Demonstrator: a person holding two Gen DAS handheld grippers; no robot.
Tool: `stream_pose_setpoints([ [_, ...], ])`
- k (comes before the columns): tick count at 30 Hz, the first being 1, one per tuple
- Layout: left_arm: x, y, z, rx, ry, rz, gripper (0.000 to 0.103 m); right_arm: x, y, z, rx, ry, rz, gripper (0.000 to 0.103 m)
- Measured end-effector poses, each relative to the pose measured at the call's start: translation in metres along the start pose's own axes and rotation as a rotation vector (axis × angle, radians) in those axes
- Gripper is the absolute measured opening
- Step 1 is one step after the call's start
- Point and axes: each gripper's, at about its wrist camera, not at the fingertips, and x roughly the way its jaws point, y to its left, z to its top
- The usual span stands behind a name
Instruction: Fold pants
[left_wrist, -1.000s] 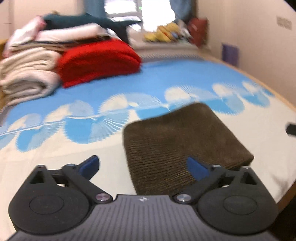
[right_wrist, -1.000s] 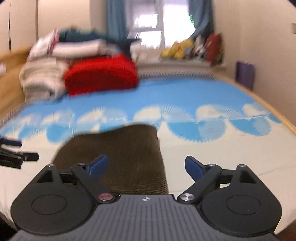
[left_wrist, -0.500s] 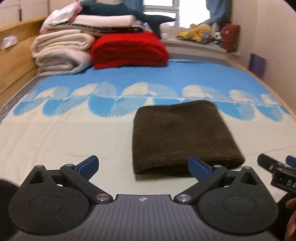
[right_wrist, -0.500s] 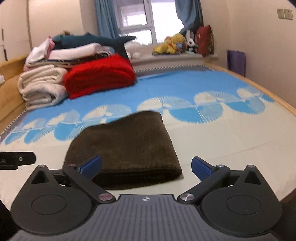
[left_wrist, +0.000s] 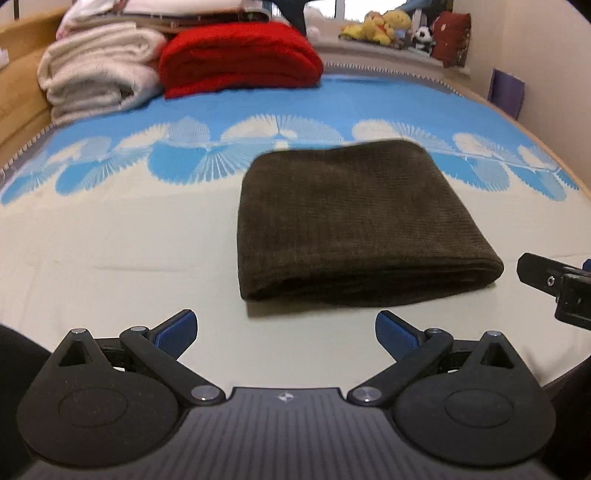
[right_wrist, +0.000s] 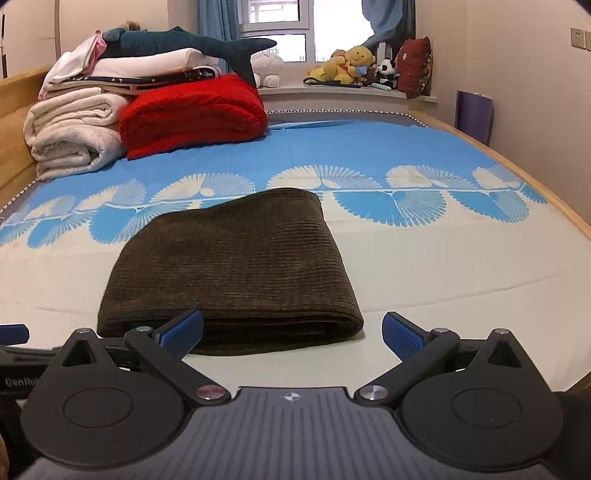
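Observation:
The dark brown corduroy pants (left_wrist: 354, 225) lie folded into a neat rectangle on the bed; they also show in the right wrist view (right_wrist: 232, 266). My left gripper (left_wrist: 286, 334) is open and empty, held just short of the fold's near edge. My right gripper (right_wrist: 291, 332) is open and empty at the near edge, its left finger (right_wrist: 183, 330) in front of the cloth. The right gripper's tip shows at the right edge of the left wrist view (left_wrist: 554, 284).
The bed sheet (right_wrist: 406, 155) is blue and cream with fan prints. A red blanket (right_wrist: 192, 110), white folded blankets (right_wrist: 74, 136) and a plush shark (right_wrist: 192, 42) are stacked at the far left. Soft toys (right_wrist: 351, 70) sit on the windowsill. A wall runs along the right.
Both grippers have drawn back and lowered toward the near bed edge and steadied. The folded pants stay in place. Both grippers stay open.

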Motion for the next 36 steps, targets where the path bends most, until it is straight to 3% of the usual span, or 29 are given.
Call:
stream_pose_setpoints([
  [16,0.003,0.007,0.002,-0.039,-0.012,-0.008,0.103,0.013,0.008,-0.001,-0.013,0.024,0.01,0.102],
  [36,-0.002,0.008,-0.001,-0.014,-0.033,-0.028,0.103,0.007,0.008,-0.001,-0.031,0.005,0.016,0.102],
])
